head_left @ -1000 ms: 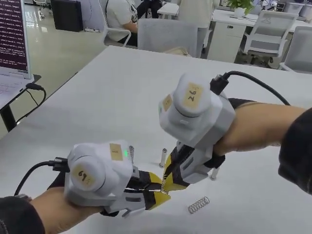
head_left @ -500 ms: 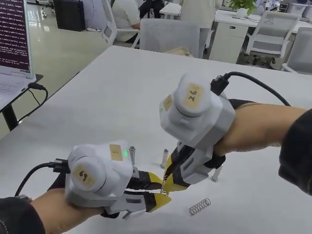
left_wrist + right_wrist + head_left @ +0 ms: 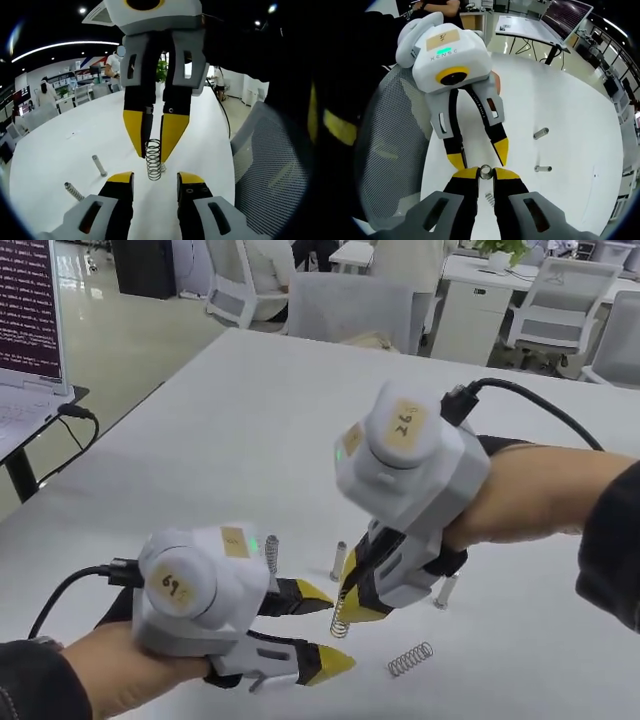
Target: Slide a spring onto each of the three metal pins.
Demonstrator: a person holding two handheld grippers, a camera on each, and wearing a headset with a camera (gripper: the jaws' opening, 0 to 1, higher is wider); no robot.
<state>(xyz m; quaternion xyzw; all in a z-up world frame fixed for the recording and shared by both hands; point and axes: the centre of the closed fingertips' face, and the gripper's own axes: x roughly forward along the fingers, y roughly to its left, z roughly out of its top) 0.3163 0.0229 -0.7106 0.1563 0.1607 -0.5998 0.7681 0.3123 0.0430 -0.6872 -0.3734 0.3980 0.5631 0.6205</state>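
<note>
Over white table (image 3: 250, 420), right gripper (image 3: 486, 174) pinches spring (image 3: 154, 160); left gripper's (image 3: 155, 177) fingers (image 3: 120, 182) spread beside it.

The left tool (image 3: 338, 628) has a rounded white-grey housing, black jaw arms and pointed yellow tips. It bears a tan sticker (image 3: 172, 585) handwritten "69" and a small green light (image 3: 254, 543). The right tool (image 3: 352, 602) is built alike, and its sticker (image 3: 400, 427) reads "26". A black cable (image 3: 530, 400) plugs into each housing. The person wears dark sleeves (image 3: 610, 550).
</note>
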